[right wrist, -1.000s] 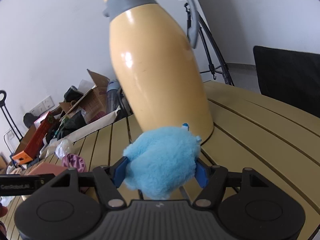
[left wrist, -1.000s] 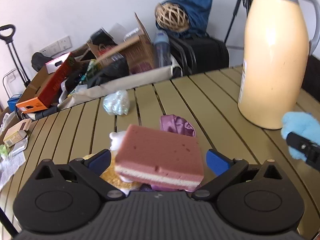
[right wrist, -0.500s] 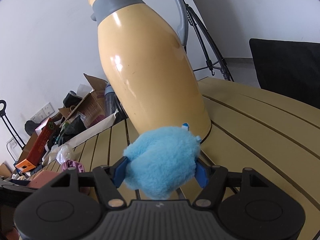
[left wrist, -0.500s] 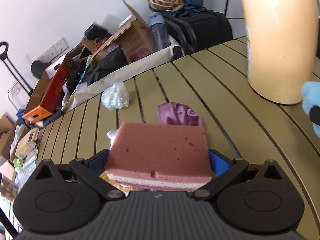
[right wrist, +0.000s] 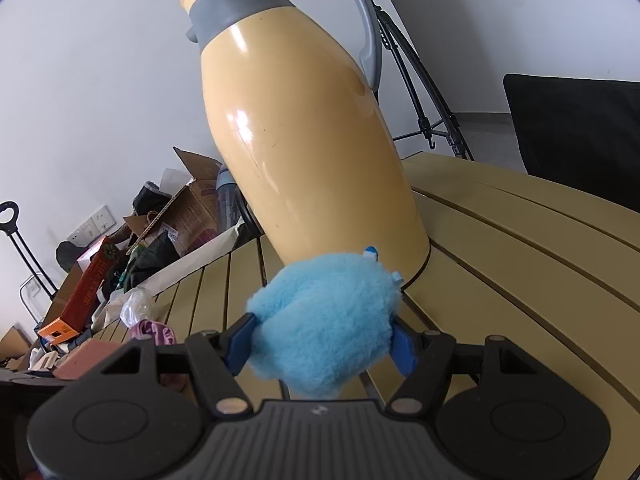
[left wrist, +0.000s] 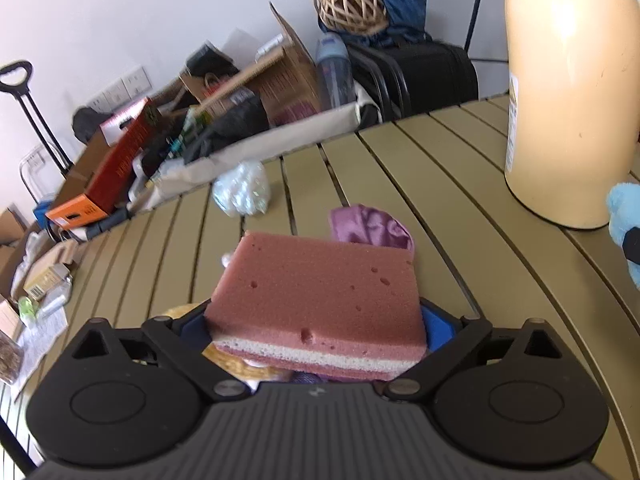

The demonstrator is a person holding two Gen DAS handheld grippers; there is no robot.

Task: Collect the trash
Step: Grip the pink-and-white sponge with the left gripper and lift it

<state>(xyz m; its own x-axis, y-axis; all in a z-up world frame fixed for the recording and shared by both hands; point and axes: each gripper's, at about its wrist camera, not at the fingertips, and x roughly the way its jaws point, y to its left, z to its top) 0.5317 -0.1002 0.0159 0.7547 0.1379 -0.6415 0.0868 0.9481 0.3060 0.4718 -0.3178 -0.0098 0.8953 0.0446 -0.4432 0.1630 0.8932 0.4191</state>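
My left gripper (left wrist: pixel 316 326) is shut on a pink sponge (left wrist: pixel 316 296) with a white layer, its blue pads pressing on both sides, just above the slatted table (left wrist: pixel 460 184). Beyond the sponge lie a crumpled purple wrapper (left wrist: pixel 370 230) and a clear plastic wad (left wrist: pixel 242 194). A yellowish wrapper (left wrist: pixel 180 312) peeks out under the sponge. My right gripper (right wrist: pixel 321 344) is shut on a fluffy light-blue ball (right wrist: pixel 324 316), held in front of the jug. That ball (left wrist: pixel 624 208) shows at the right edge of the left wrist view.
A tall cream thermos jug (right wrist: pixel 312 132) with a grey handle stands on the table right behind the blue ball. Past the table's far edge sit cluttered cardboard boxes (left wrist: pixel 276 80), a tripod (right wrist: pixel 420 80) and a black chair (right wrist: pixel 576 128).
The left gripper's pads, spread wide of the sponge a second ago, have closed onto its sides, and that view has tipped down a little. The right gripper keeps its grip.
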